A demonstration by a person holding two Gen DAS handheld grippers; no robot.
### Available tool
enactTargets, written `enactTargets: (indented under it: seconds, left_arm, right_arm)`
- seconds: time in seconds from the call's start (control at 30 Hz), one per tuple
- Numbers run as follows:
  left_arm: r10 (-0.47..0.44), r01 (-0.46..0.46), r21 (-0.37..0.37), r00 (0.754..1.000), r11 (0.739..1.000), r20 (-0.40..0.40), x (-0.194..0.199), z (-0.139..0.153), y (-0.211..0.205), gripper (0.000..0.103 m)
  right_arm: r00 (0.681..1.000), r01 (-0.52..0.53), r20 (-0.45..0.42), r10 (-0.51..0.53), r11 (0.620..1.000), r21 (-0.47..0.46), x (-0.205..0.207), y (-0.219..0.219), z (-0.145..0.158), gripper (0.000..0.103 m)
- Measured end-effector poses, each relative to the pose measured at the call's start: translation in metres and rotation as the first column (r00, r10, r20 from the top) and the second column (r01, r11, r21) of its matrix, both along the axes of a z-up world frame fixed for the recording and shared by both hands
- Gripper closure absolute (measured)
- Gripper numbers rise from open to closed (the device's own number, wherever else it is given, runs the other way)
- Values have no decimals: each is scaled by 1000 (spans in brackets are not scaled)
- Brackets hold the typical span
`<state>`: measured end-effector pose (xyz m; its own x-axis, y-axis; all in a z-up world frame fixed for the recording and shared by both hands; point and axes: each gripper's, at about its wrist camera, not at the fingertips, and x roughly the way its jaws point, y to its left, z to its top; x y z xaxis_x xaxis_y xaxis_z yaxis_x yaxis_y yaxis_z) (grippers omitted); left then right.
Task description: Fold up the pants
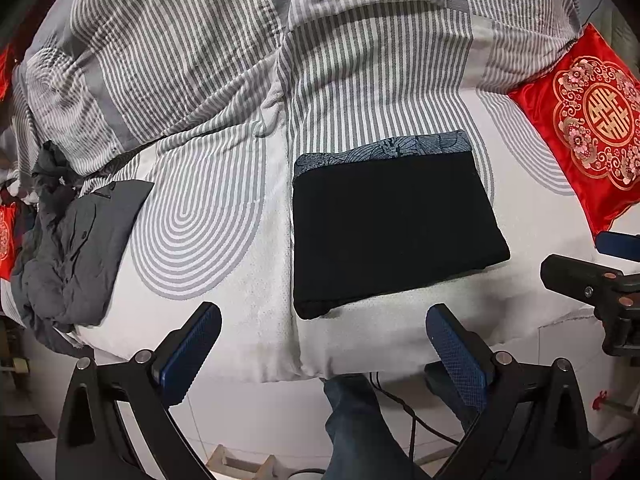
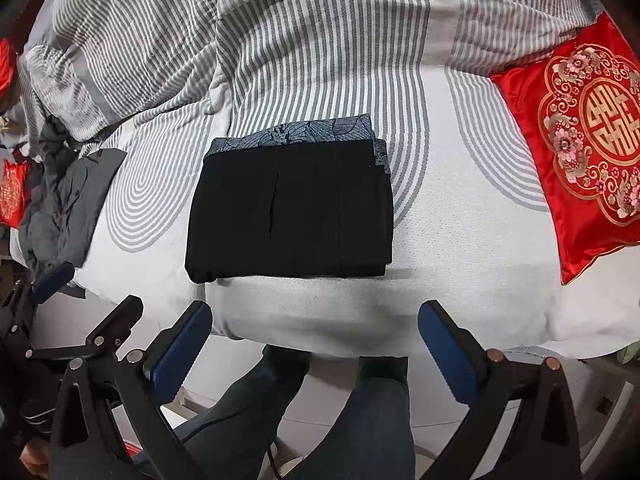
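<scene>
Bedroom setting: a bed (image 1: 240, 240) under a grey-and-white striped cover, with a rumpled quilt (image 1: 180, 40) beyond and a red cushion (image 1: 588, 120) off to the right of both tools.

Item: pants (image 2: 288, 208), black, lying ahead of the right gripper (image 2: 312, 344) and ahead and slightly right of the left gripper (image 1: 324, 344). A neat flat rectangle is presented, with a patterned blue band along its far edge.

Handling: judged soft, light and limp; layers likely to slide apart unless pinched through together. Near corners are best taken.

Tools: both are held wide open and empty, short of the bed edge.

Also noted: grey clothes (image 1: 72, 248), far left.
</scene>
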<state>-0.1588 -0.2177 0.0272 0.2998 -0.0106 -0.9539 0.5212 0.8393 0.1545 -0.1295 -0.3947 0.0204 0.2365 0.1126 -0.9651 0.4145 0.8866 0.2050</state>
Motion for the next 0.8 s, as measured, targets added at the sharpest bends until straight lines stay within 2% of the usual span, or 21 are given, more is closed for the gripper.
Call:
enactTargets:
  seconds: [0.8]
  left_arm:
    - [-17, 17, -43, 1000, 999, 0, -8, 5, 3, 0]
  right_arm:
    - [999, -36, -10, 35, 999, -8, 0, 9, -1, 0]
